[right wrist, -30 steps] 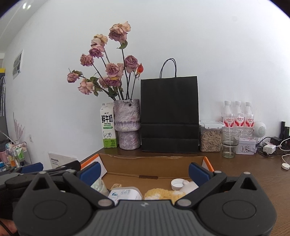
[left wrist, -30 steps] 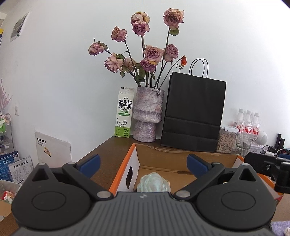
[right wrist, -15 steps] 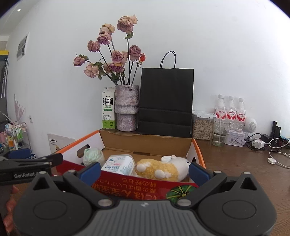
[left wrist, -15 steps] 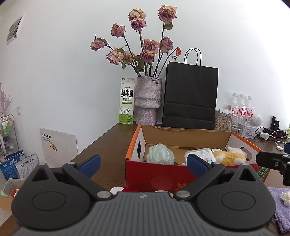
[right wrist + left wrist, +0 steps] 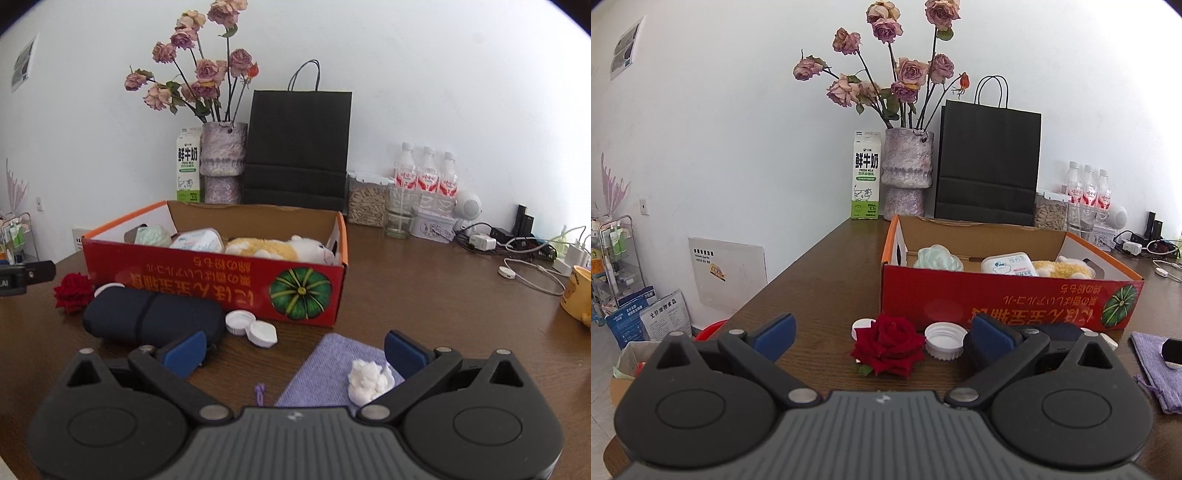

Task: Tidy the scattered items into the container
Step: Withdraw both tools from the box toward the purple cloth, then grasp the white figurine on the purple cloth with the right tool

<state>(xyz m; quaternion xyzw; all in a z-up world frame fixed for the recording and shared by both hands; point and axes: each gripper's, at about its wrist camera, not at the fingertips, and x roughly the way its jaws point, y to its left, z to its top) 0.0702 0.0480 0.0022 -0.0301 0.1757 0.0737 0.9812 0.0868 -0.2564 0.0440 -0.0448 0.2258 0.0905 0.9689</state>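
Both grippers have pulled back from the red box (image 5: 207,284), jaws wide. On the tabletop (image 5: 406,280): one red rose (image 5: 886,345), three white caps (image 5: 238,322), one dark pouch (image 5: 147,317).

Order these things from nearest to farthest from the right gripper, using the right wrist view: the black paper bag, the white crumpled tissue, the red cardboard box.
1. White crumpled tissue: on the purple cloth, just inside the right finger of the right gripper.
2. Red cardboard box: mid-table, ahead and left.
3. Black paper bag: against the wall, behind the box.
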